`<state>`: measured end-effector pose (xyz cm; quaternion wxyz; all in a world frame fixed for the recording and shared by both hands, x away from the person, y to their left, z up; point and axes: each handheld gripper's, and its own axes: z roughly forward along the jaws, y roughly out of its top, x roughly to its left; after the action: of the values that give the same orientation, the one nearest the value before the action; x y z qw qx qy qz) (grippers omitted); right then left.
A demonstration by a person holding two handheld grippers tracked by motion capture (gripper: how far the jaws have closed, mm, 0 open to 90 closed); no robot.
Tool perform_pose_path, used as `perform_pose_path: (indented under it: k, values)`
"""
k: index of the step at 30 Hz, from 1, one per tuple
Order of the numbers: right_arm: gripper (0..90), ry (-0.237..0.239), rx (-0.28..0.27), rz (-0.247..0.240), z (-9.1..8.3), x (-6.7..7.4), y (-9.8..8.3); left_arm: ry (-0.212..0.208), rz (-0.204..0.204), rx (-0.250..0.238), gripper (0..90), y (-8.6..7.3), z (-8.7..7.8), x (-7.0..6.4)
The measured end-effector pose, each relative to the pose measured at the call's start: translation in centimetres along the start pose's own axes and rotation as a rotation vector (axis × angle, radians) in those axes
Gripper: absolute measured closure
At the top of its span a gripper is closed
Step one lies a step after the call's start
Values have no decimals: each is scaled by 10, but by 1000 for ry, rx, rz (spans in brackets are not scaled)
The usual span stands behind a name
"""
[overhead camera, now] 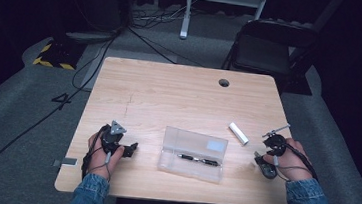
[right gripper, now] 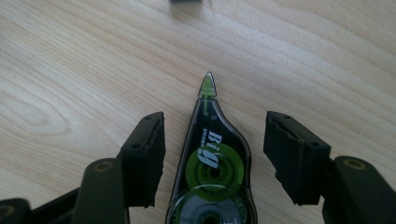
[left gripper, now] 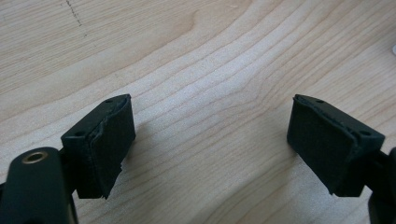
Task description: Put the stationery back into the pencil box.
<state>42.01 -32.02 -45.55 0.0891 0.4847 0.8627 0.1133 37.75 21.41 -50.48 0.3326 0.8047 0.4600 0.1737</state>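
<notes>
A black correction tape dispenser [right gripper: 212, 158] with green wheels lies flat on the wooden table [overhead camera: 169, 96], its green tip pointing away. My right gripper [right gripper: 215, 122] is open, one jaw on each side of it, and neither pad touches it. In the high view this gripper [overhead camera: 262, 160] sits near the table's right front, over the dispenser [overhead camera: 266, 170]. My left gripper [overhead camera: 132, 147] rests at the left front, also open [left gripper: 210, 135], with bare wood between its pads.
A clear plastic case [overhead camera: 193, 154] holding a dark pen [overhead camera: 198, 159] lies between the two hands. A small white block [overhead camera: 239, 132] lies behind the right gripper. The table has a round hole [overhead camera: 224, 82] at the back, and a folding chair [overhead camera: 269, 48] stands beyond it.
</notes>
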Motion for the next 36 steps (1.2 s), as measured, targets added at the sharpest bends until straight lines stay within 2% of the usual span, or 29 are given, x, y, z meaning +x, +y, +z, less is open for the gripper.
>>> perform_pose_path:
  k: [3,11,22,25,36]
  values:
    - [410,9,26,2,4,-2,-1,0,0,0,156,0,0,0]
    - [479,21,50,15,7,-5,-2,0,-1,0,156,0,0,0]
    - [456,20,74,30,7,-5,-4,1,3,0,156,0,0,0]
    - [525,34,86,30,6,-4,-3,0,0,0,156,0,0,0]
    - [531,41,76,15,7,-1,0,0,0,0,156,0,0,0]
